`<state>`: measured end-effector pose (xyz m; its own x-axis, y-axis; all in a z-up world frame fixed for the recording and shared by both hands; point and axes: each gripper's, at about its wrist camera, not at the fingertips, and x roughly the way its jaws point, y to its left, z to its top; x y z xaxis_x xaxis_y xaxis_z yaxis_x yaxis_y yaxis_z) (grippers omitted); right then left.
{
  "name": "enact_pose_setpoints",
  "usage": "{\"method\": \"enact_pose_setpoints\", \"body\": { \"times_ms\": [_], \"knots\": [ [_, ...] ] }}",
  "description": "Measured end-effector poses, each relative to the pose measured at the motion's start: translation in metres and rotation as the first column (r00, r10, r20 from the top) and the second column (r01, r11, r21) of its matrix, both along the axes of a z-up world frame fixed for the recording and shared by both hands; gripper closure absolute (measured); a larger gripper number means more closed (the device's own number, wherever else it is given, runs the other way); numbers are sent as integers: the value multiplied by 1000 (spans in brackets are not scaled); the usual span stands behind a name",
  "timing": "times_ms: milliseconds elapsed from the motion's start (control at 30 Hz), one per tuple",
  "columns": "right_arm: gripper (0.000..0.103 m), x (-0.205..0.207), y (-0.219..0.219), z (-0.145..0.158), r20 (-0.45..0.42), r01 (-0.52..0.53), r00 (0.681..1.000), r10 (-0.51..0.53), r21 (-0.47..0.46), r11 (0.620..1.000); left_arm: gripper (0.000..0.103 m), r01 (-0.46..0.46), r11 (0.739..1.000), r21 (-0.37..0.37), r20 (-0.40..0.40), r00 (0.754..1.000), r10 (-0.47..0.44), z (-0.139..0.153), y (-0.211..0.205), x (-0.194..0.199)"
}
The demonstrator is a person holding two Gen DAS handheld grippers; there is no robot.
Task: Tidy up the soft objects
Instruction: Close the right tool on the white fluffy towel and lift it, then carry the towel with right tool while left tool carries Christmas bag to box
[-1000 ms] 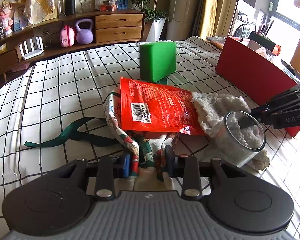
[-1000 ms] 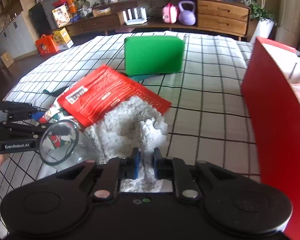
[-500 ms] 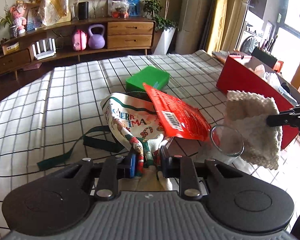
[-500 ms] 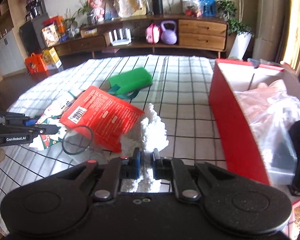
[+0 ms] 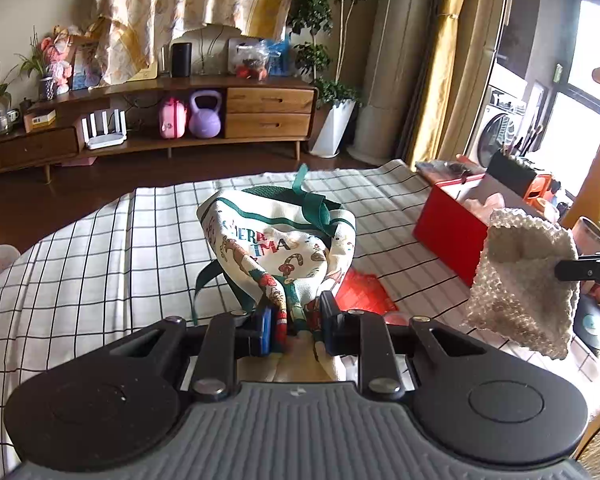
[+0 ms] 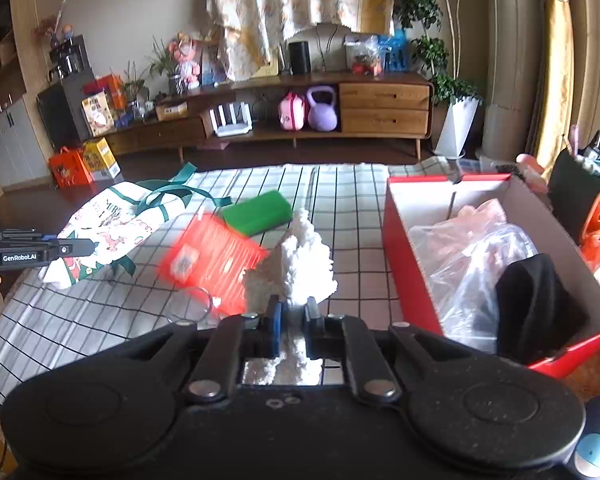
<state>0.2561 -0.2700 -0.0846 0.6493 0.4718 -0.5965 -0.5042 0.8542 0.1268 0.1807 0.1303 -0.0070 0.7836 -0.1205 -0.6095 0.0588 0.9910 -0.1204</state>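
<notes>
- Left gripper (image 5: 296,330) clamped on a Christmas tote bag (image 5: 284,240), held up off the checked cloth (image 5: 100,264).
- Right gripper (image 6: 292,330) pinched tight on a fluffy white cloth (image 6: 296,264), also in the air, left of the red box (image 6: 404,256).
- Step in hand: probably lifting soft things to put away.
- Next: likely carry cloth over the red box, then let go gently.
- Red snack packet (image 6: 212,260), green block (image 6: 258,212) and clear glass (image 6: 190,308) left of the red box.
- Wooden sideboard (image 6: 384,108) far behind the red box.

Xmas-print bag (image 5: 284,248), white cloth (image 6: 296,260), both aloft
</notes>
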Motion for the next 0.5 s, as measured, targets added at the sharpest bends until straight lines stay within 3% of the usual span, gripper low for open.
{"method": "enact_pose_setpoints", "body": {
  "times_ms": [500],
  "knots": [
    [94,-16,-62,52,82,95,992,-99,51,994,80,182,982,-57,47,983,-179,77,-93,5]
  ]
}}
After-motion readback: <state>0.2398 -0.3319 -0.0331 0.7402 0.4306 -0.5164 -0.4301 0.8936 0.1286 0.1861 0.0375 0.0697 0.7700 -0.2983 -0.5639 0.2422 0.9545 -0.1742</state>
